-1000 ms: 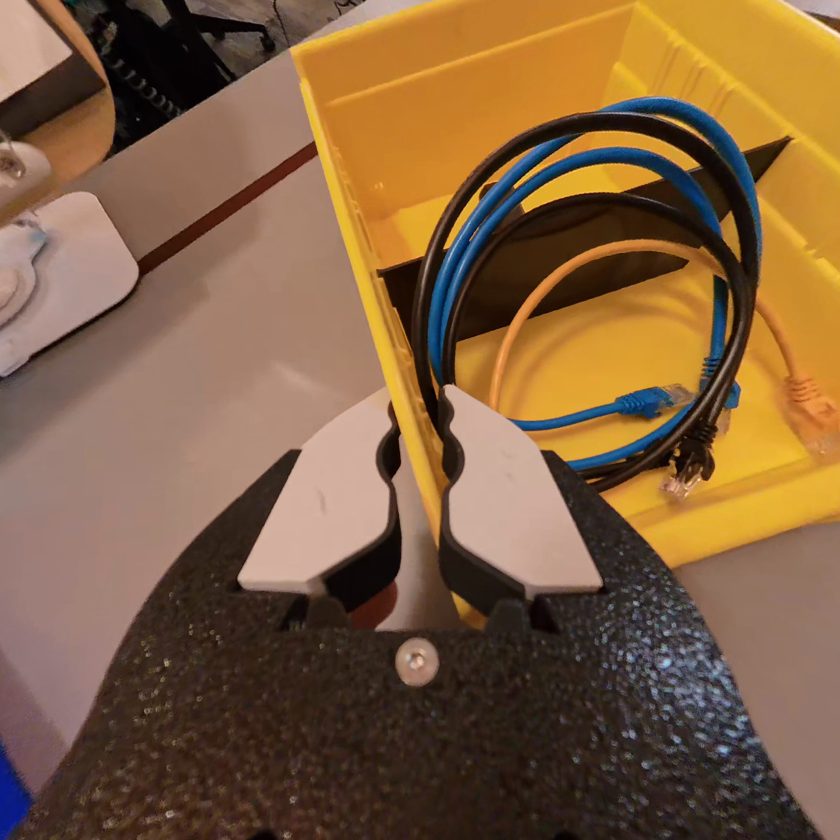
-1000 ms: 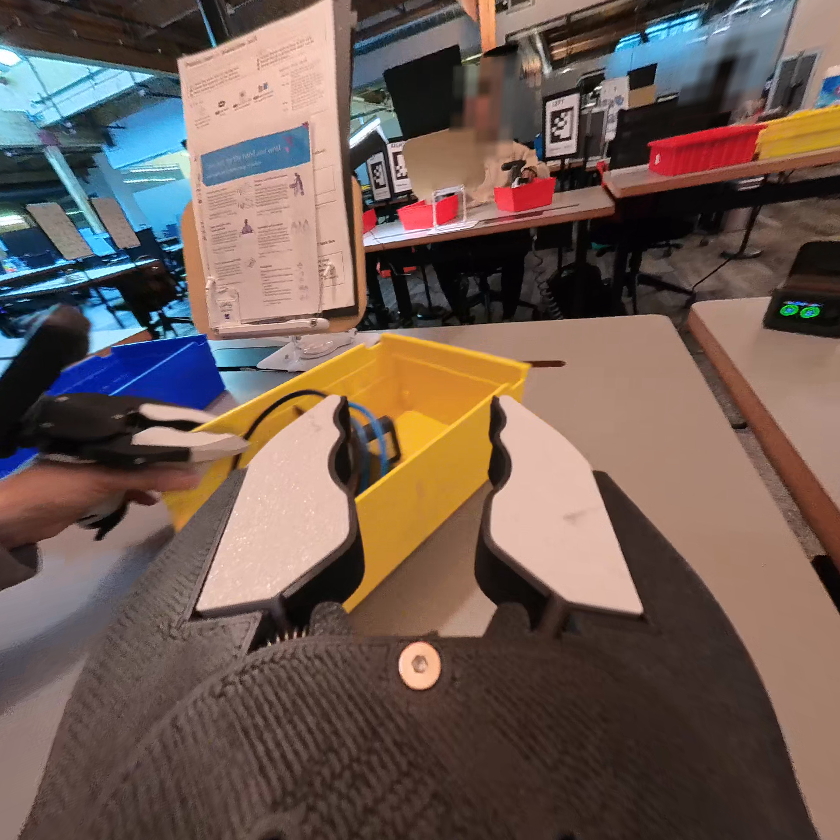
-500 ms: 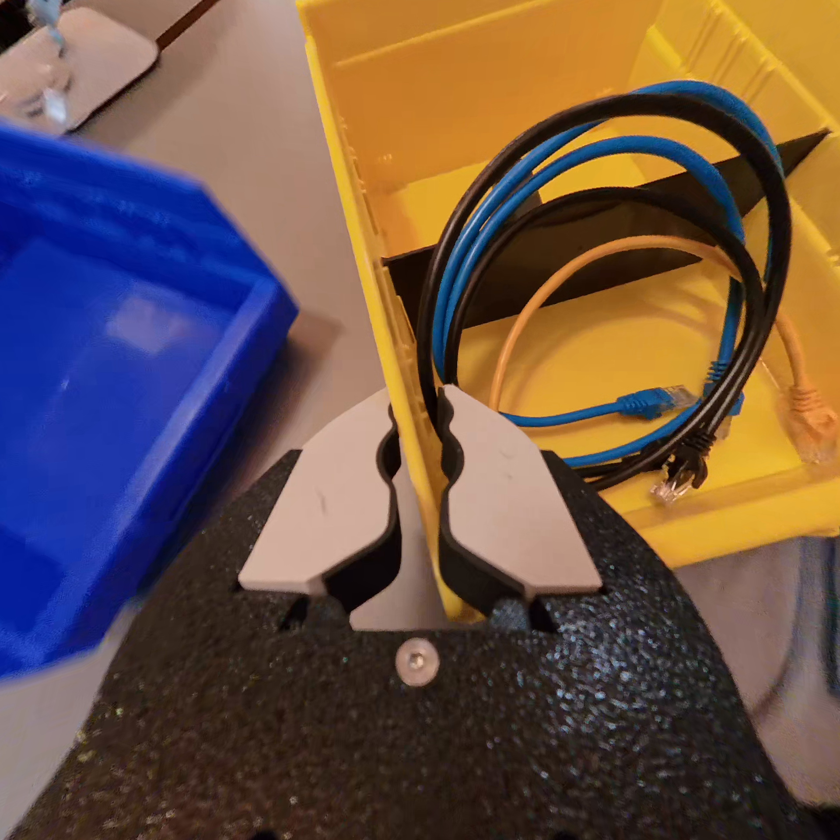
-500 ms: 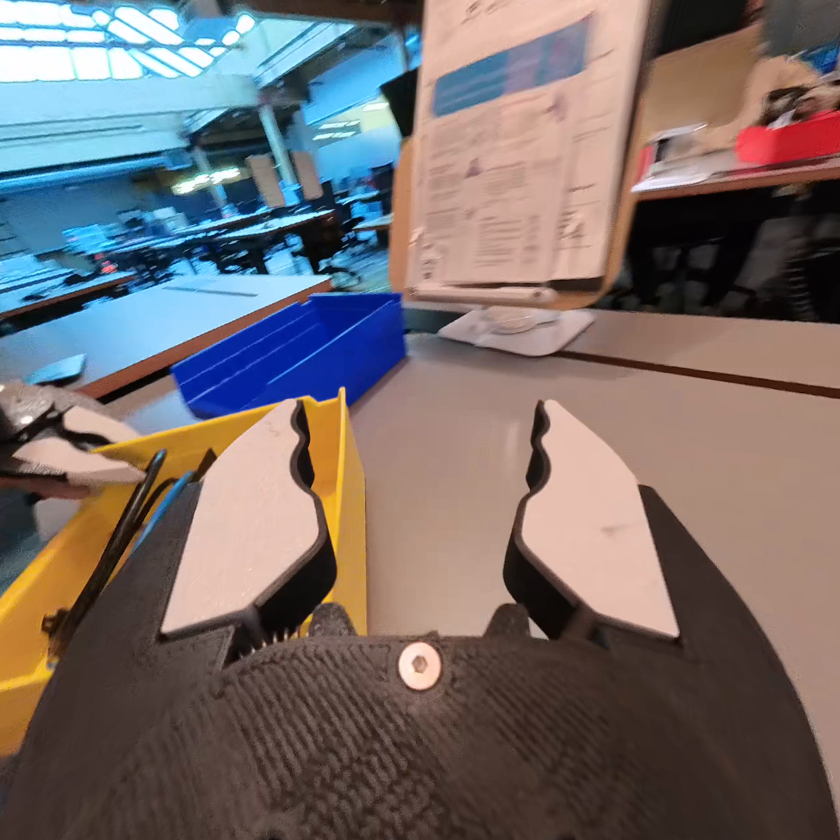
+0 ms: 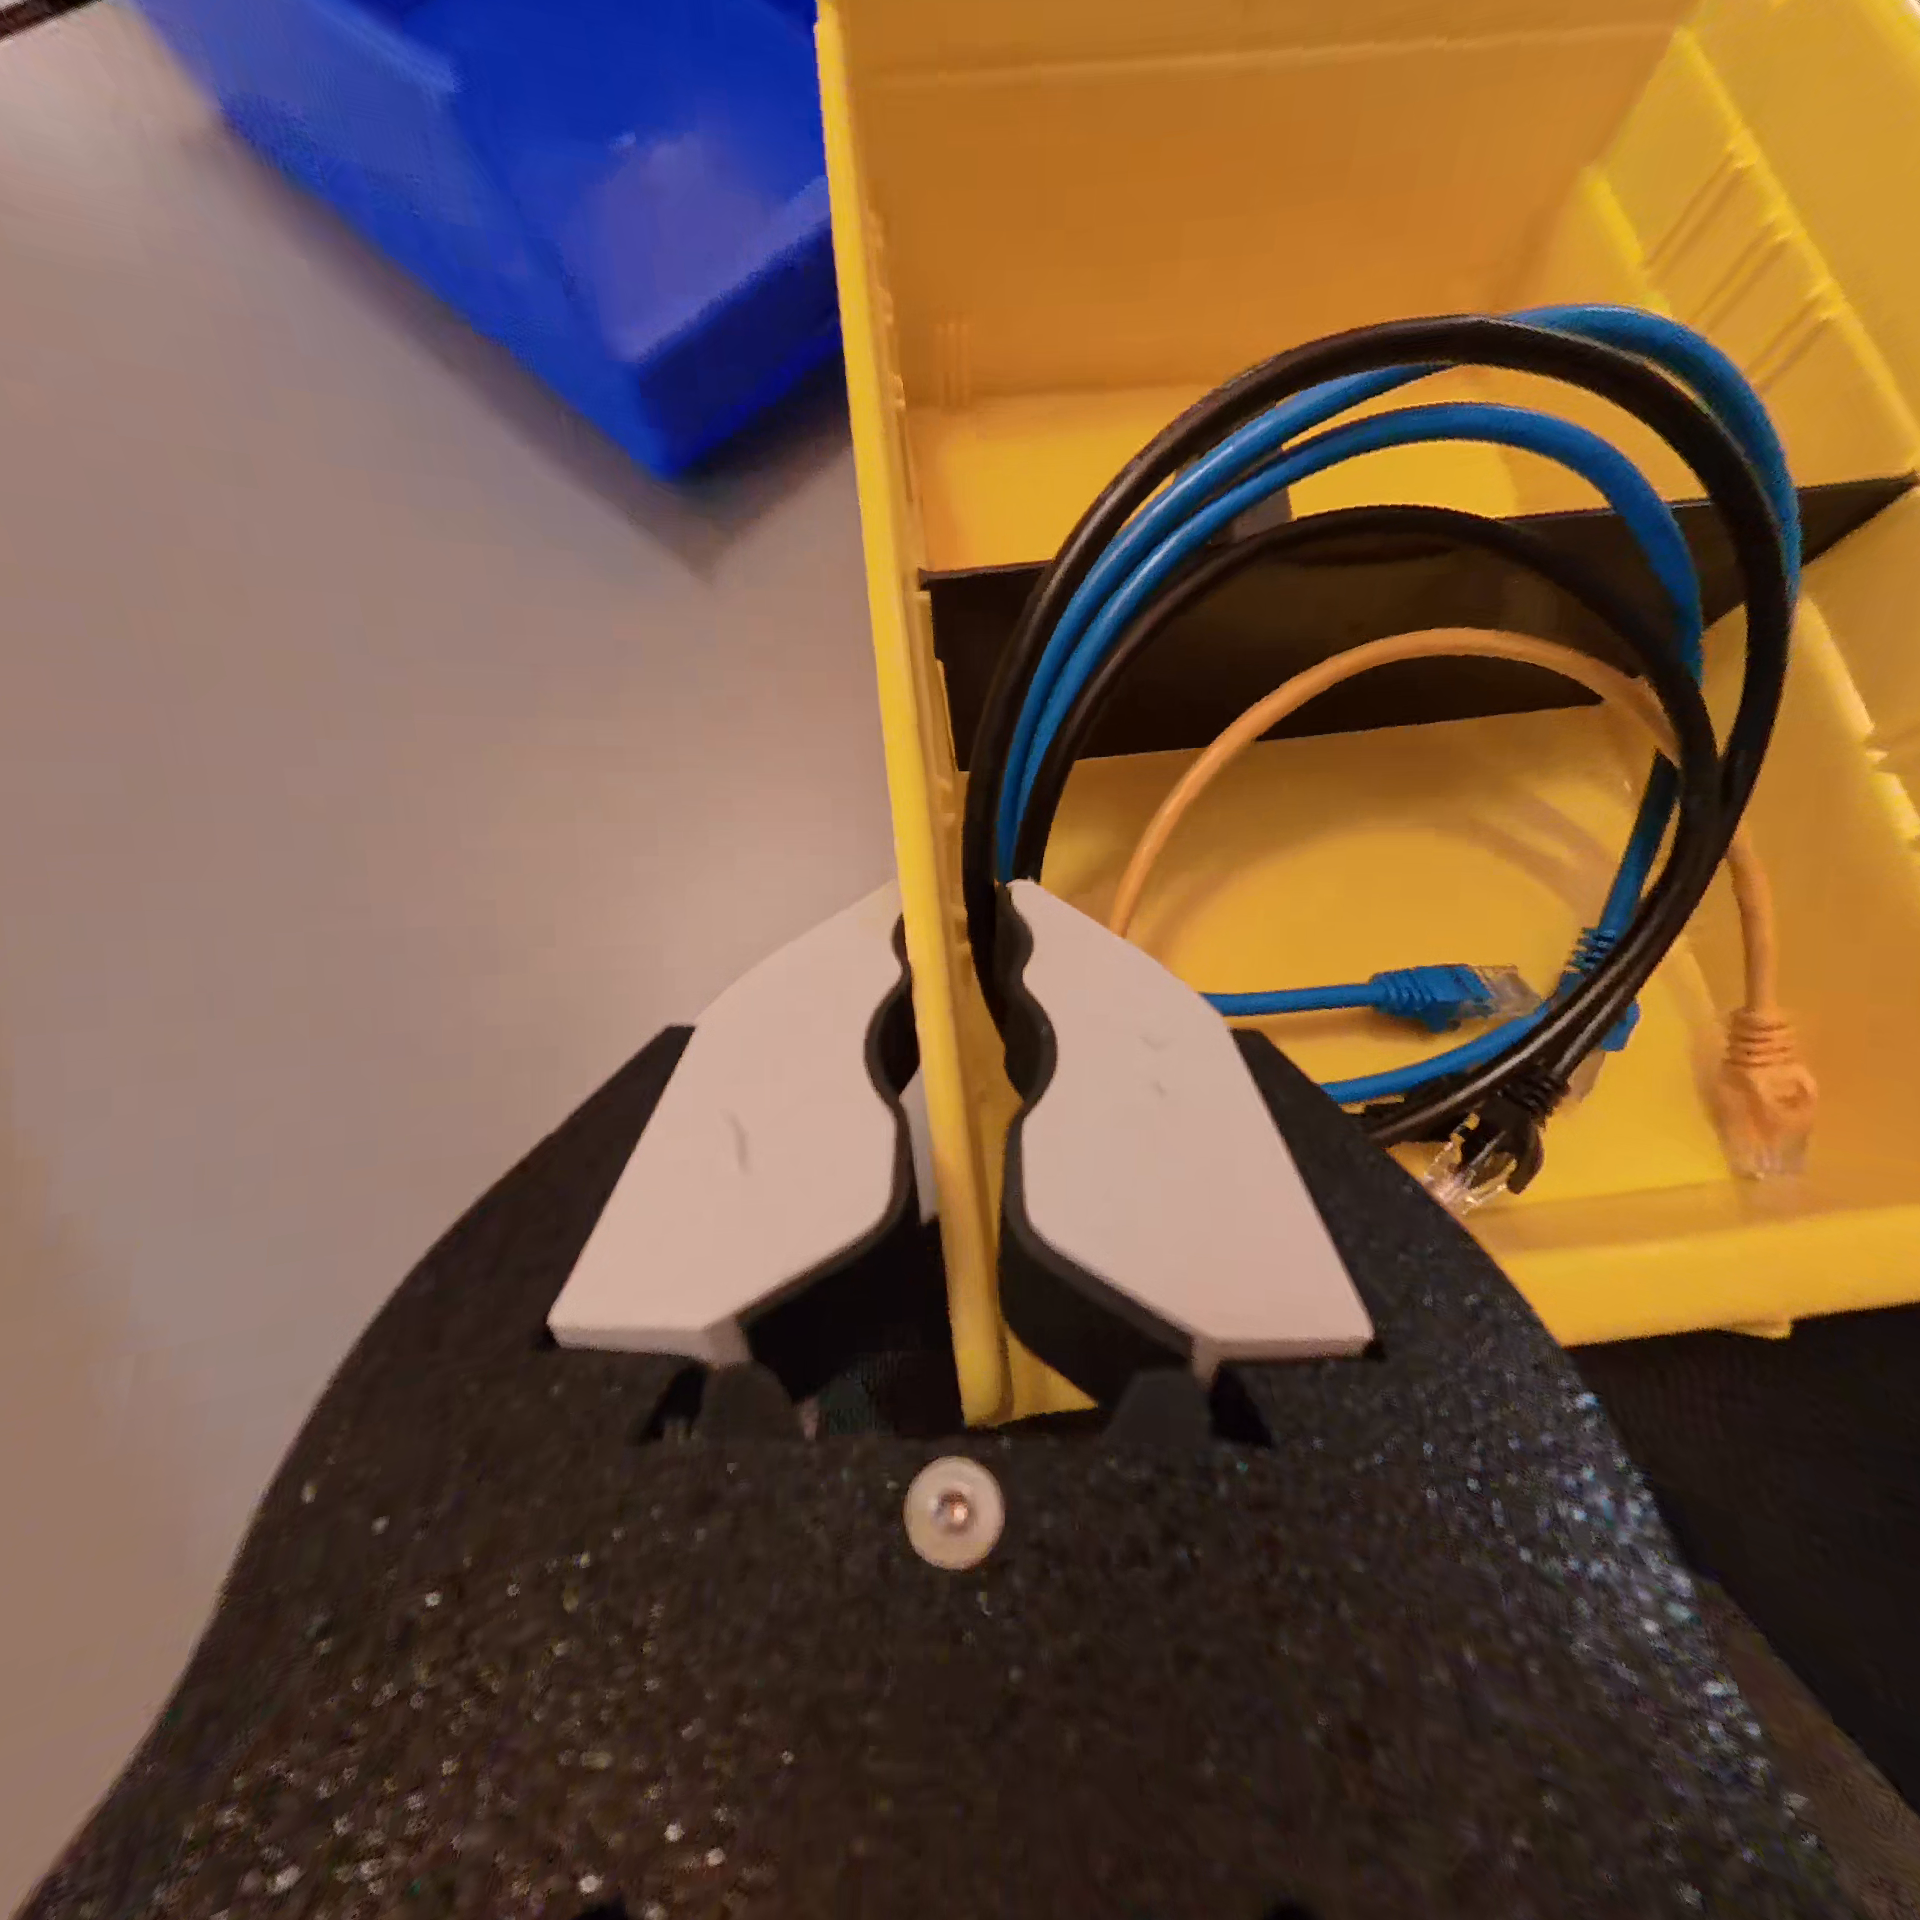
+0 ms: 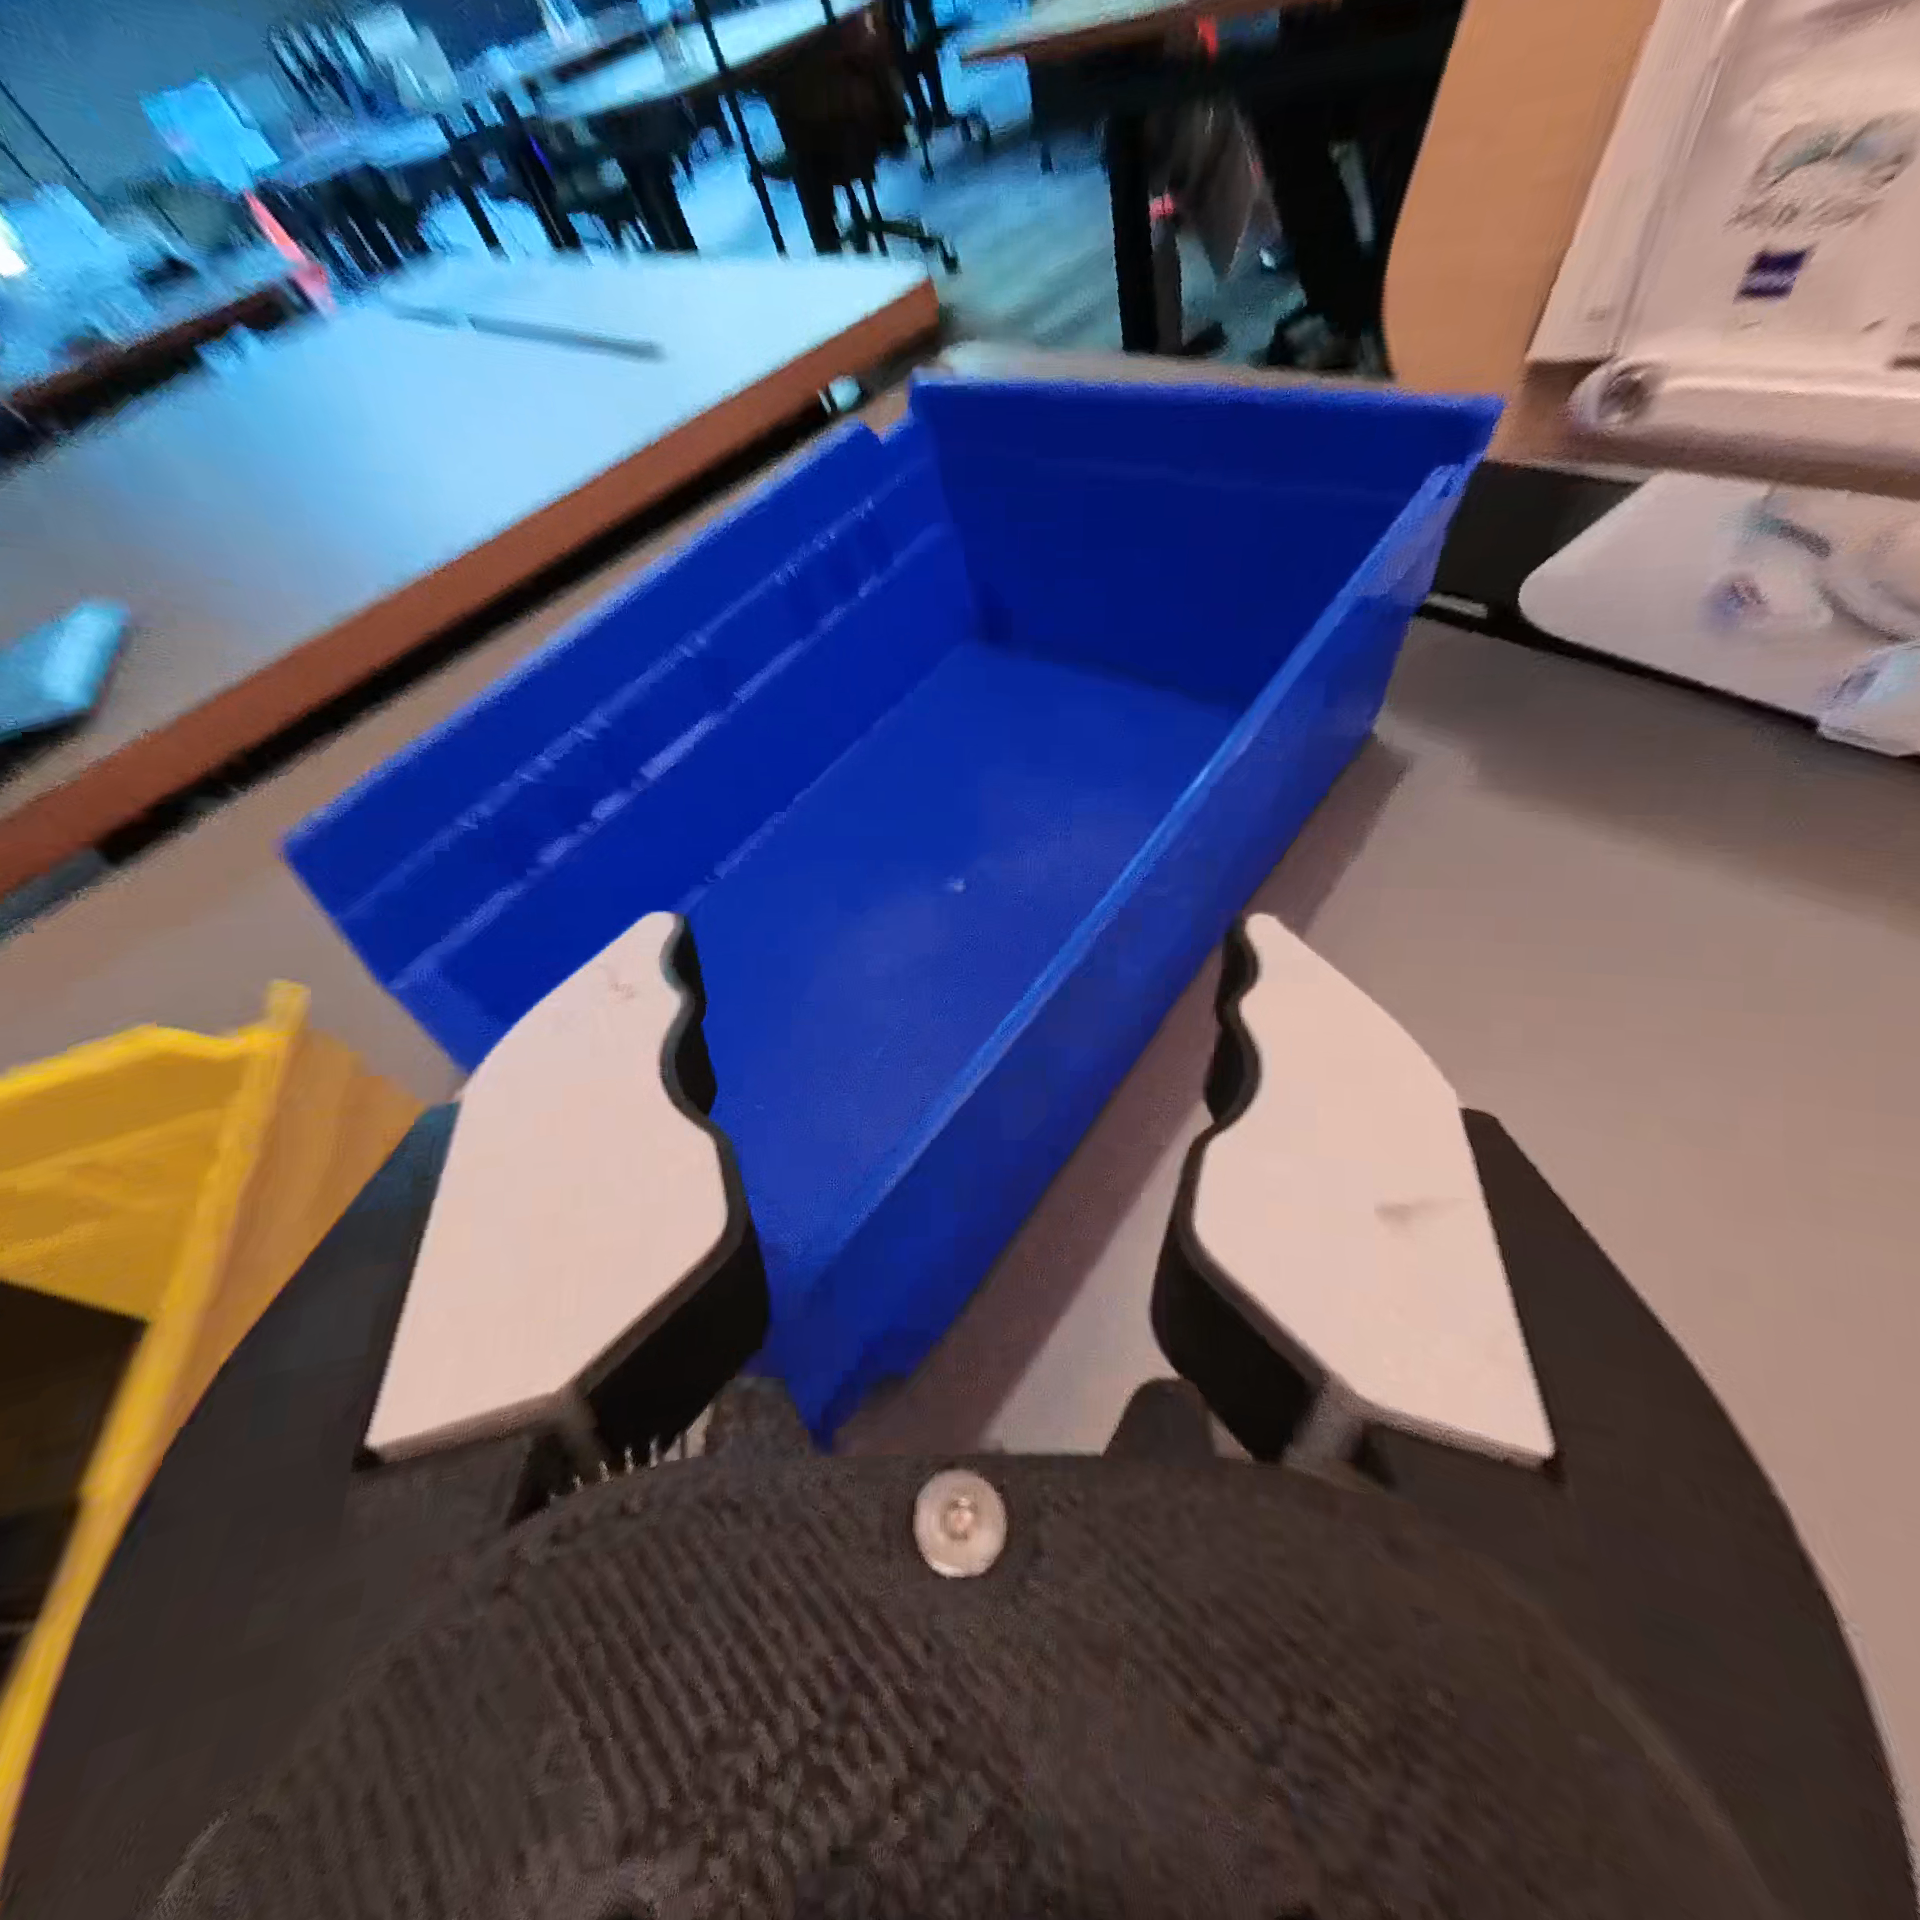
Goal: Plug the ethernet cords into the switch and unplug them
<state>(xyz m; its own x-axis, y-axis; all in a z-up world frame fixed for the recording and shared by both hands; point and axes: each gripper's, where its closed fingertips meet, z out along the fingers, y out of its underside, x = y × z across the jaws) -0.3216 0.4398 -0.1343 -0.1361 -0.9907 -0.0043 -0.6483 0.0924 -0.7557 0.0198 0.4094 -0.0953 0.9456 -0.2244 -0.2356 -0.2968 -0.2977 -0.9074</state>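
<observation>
The left hand-held gripper [image 5: 956,940] is pinched narrow on the side wall of the yellow bin [image 5: 1195,208], one finger outside and one inside, and the black ethernet cord [image 5: 1756,582] runs just beside the inner finger; whether it is caught in the grip too cannot be told. The right hand-held gripper [image 6: 961,971] is spread wide and holds nothing, its fingers straddling the near right wall of the blue bin [image 6: 1039,540], which stands on the grey desk [image 5: 364,675] just beside the yellow one. The cords lie in the near compartment of the yellow bin, in front of a black divider [image 5: 1299,665]: the black one and a blue ethernet cord [image 5: 1507,436] loop up together over the divider, and an orange ethernet cord [image 5: 1351,675] curls lower. Their plugs rest near the front wall, the blue plug [image 5: 1444,987], the black plug [image 5: 1496,1132] and the orange plug [image 5: 1761,1101] close together. No switch shows in either view. These cords look light and springy, likely to drag one another out when one is lifted, since the loops are nested. The best hold is probably the stiff moulded boot just behind a plug, not the clear tip, whose latch tab seems thin and easy to snap.
</observation>
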